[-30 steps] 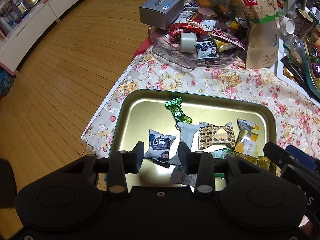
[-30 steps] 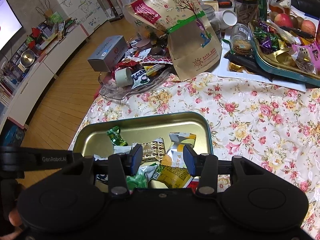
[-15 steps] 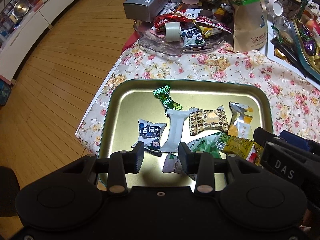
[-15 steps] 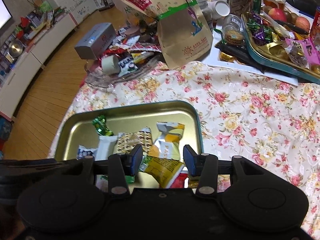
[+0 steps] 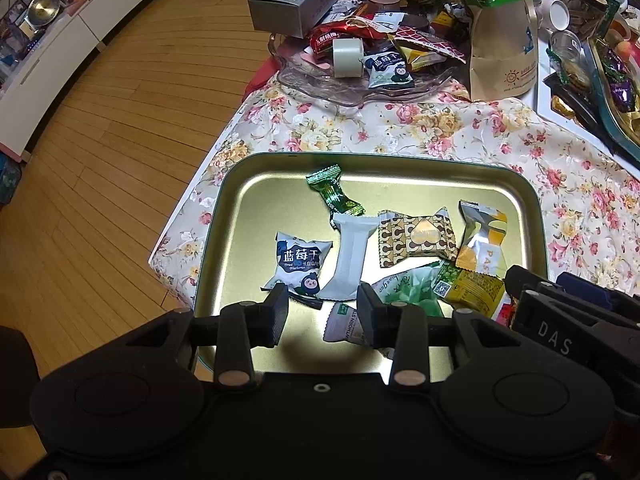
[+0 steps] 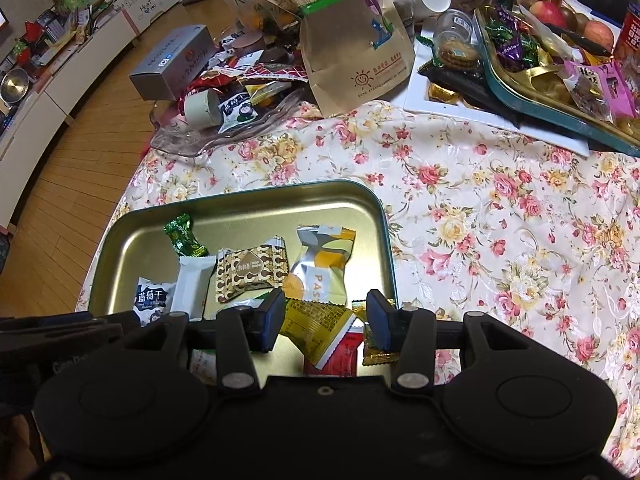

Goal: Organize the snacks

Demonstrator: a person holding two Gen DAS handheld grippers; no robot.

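left gripper (image 5: 322,312): jaws apart, nothing between them, hanging over the near edge of the gold tray (image 5: 256,216).
right gripper (image 6: 326,316): jaws apart too, empty, over the tray's near right corner, above the yellow-green packet (image 6: 316,320).
snacks: a loose bunch lies in the tray: blueberry packet (image 5: 300,264), white bar (image 5: 352,256), green candy (image 5: 334,196), brown patterned sweet (image 5: 416,236), silver-yellow packet (image 5: 480,236), a pale green one (image 5: 408,284) partly under the others.
step: could be snacks just gathered into the tray, or a tray about to be sorted out; the scene fits either.
next move: any grasp needs a jaw each side of one wrapper; the overlapping ones near the front are harder to single out.
red packet (image 6: 348,354): half hidden under the gripper body, probably one more snack.
clutter: glass dish (image 5: 320,84) heaped with packets and a tape roll (image 5: 347,58), grey box (image 5: 294,0), paper bag (image 5: 500,52), a second tray (image 6: 532,108) of sweets at far right.
in the way: the two grippers sit close together over one tray; floral cloth (image 6: 500,220) beside it is bare.
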